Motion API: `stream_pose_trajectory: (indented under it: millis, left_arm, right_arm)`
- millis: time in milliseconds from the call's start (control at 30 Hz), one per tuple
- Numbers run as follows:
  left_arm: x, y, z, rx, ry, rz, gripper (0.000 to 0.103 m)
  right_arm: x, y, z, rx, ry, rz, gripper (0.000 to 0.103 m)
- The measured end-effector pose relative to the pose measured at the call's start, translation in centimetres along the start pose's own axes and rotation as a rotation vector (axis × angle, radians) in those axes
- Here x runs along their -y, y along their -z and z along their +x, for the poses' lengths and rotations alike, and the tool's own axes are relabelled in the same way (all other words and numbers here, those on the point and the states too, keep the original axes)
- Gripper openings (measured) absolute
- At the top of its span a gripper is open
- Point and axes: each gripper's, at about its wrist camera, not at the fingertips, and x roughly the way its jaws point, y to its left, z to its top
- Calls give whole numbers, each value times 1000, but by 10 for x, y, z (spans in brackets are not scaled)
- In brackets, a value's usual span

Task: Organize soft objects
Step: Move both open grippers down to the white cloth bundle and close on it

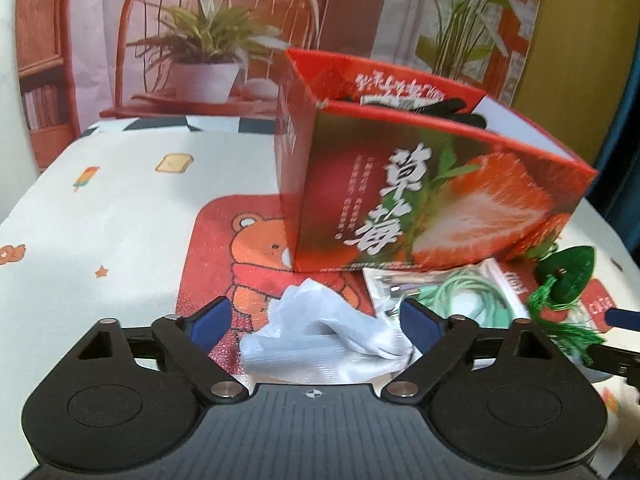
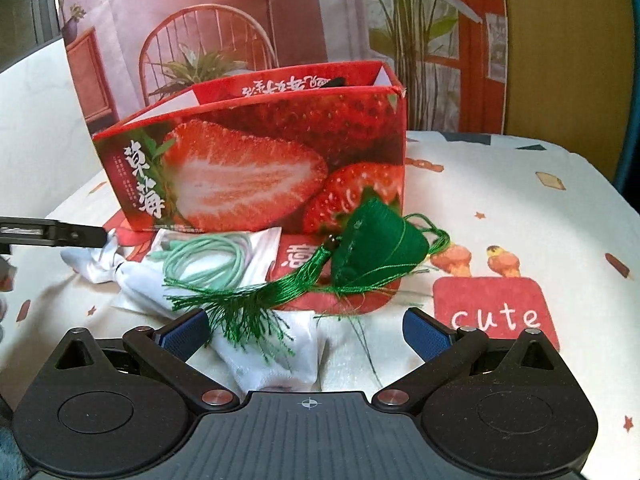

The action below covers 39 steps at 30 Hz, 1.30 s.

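A crumpled white cloth [image 1: 320, 344] lies on the table between the blue pads of my left gripper [image 1: 318, 320], which stands open around it without pressing. The same cloth [image 2: 272, 360] reaches under my right gripper [image 2: 306, 332], open wide just above it. A green stuffed sachet [image 2: 376, 244] with a long green tassel [image 2: 248, 300] rests in front of the red strawberry box [image 2: 260, 168]; the tassel's end lies between the right pads. The sachet [image 1: 568, 280] shows at the right of the left wrist view. The box [image 1: 420, 200] stands open-topped with dark items inside.
A clear packet holding a coiled mint-green cable [image 2: 212, 260] lies against the box front. A red bear mat [image 1: 224, 248] and a red "cute" patch [image 2: 496, 312] lie on the patterned tablecloth [image 1: 120, 220]. A printed backdrop stands behind the table.
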Motion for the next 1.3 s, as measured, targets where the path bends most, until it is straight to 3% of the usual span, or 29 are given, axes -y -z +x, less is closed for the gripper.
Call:
stream_pose_trajectory:
  millis: [233, 367, 1033, 1300]
  left_arm:
    - [-7, 7, 5, -27, 40, -38, 63]
    - [-12, 12, -1, -20, 57, -59, 54]
    - [-7, 49, -33, -28, 45, -35, 52]
    - [-6, 55, -39, -12, 36, -51, 44]
  right_arm:
    - [-3, 3, -1, -10, -8, -25, 100]
    - [-5, 5, 1, -24, -19, -33, 96]
    - [-16, 12, 3, 6, -62, -102, 81]
    - [-20, 14, 8, 2, -30, -175, 48]
